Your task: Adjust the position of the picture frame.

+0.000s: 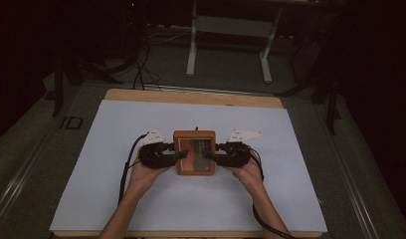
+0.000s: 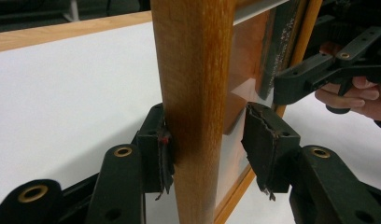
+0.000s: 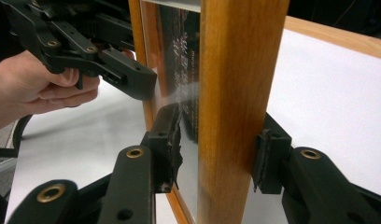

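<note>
Wooden frame [image 1: 194, 152] in the middle of the white table [image 1: 116, 149], left gripper [image 1: 175, 155] straddling its left side bar, one pad touching, other apart, right gripper [image 1: 209, 154] likewise on the right bar, hands [image 1: 144, 174] behind

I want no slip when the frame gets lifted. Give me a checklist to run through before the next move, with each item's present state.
1. Left gripper straddles the wooden frame side rail: ok.
2. Left jaws both touching the rail: not ok, one pad stands off from it.
3. Right gripper straddles the opposite rail: ok.
4. Right jaws both touching: not ok, a gap shows at the glass-side pad.
5. Frame lies flat on the white sheet: cannot tell.
6. Cables clear of the frame: ok.
</note>
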### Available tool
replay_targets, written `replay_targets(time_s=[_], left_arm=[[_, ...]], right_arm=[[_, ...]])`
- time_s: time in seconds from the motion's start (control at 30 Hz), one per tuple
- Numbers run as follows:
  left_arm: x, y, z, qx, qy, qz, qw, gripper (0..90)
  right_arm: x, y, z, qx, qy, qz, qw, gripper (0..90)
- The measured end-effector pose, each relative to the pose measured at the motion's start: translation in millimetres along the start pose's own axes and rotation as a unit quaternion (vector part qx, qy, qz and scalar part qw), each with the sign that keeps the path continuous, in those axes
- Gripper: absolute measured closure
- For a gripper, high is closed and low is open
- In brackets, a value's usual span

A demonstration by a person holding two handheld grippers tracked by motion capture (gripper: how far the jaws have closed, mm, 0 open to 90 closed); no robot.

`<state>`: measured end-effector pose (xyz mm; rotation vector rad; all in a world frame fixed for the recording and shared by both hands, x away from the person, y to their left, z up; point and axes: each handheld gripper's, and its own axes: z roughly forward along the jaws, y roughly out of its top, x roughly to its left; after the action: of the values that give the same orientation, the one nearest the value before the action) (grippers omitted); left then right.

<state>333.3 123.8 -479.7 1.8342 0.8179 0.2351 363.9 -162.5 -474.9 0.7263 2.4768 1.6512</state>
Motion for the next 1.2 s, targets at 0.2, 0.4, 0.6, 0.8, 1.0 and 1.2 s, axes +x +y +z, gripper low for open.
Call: replay_targets(time_s=[0.2, 0.4, 0.6, 0.8, 1.0, 1.2], left_arm=[[-0.3, -1.9, -0.4, 0.002, 0.002, -0.004, 1.0000, 54.2], [-3.2, -0.3, 4.6, 0.003, -0.003, -0.003, 1.0000, 54.4], [-8.7, 0.4, 14.8, 0.007, 0.012, 0.005, 0.9999, 54.8], [-10.8, -1.1, 14.0, 0.007, 0.018, 0.012, 0.9998, 55.8], [-12.8, -4.2, 13.1, 0.003, 0.023, 0.024, 0.9994, 56.0], [-11.8, -6.8, 13.5, 0.007, 0.025, 0.023, 0.9994, 56.1]], right_arm=[[1.1, -4.0, 5.0, 0.003, -0.001, 0.006, 1.0000, 57.8], [-1.2, -6.7, -1.7, 0.005, -0.003, 0.013, 0.9999, 57.8], [-8.6, -15.8, -2.8, 0.005, -0.005, 0.027, 0.9996, 55.9], [-9.9, -17.1, -2.2, 0.005, -0.009, 0.026, 0.9996, 54.3], [-8.3, -17.2, -2.4, 0.009, -0.012, 0.019, 0.9997, 53.9], [-7.6, -18.0, -3.0, 0.015, -0.017, 0.013, 0.9996, 54.3]])
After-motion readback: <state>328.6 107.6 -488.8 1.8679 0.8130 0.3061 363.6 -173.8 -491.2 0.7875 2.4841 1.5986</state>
